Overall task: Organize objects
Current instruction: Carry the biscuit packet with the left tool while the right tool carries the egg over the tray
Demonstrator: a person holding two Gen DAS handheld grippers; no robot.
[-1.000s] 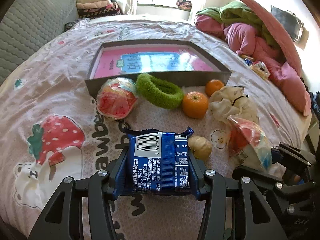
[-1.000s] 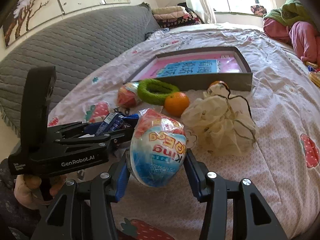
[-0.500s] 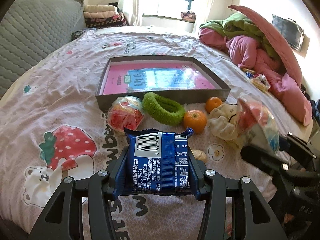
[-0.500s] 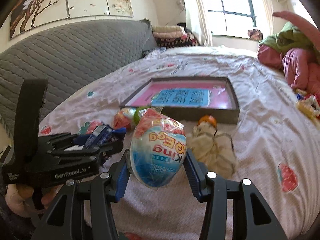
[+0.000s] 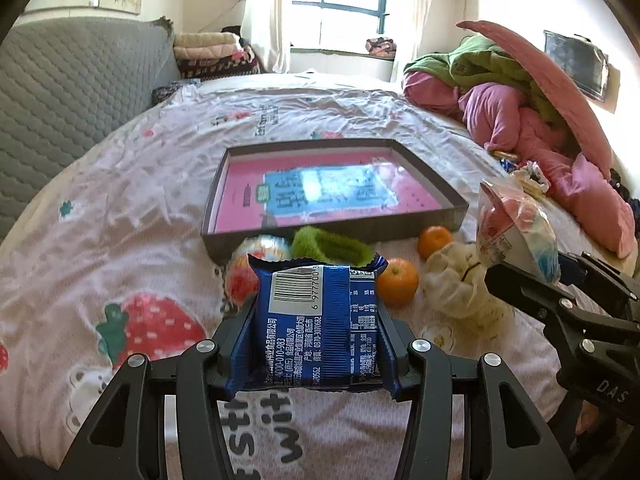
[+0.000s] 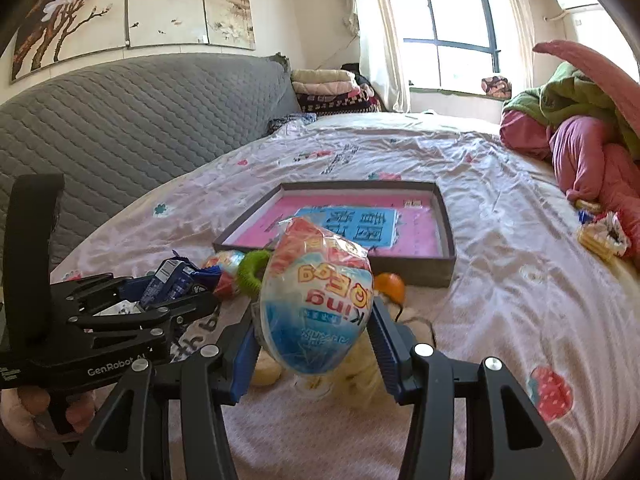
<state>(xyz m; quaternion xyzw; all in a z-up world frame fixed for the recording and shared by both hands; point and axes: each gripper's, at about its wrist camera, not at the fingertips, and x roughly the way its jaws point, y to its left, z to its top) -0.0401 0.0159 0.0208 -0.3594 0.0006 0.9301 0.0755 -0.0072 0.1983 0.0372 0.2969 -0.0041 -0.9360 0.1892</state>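
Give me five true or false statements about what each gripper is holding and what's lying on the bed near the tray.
1. The left gripper clamps a blue foil snack packet. True.
2. The right gripper holds an orange. False: it holds a plastic-wrapped toy egg.
3. The shallow grey tray with the pink floor already holds fruit. False: it has no loose items in it; both oranges lie outside.
4. A fuzzy green ring lies just in front of the tray. True.
5. The nearer orange sits inside the green ring. False: it sits beside it.
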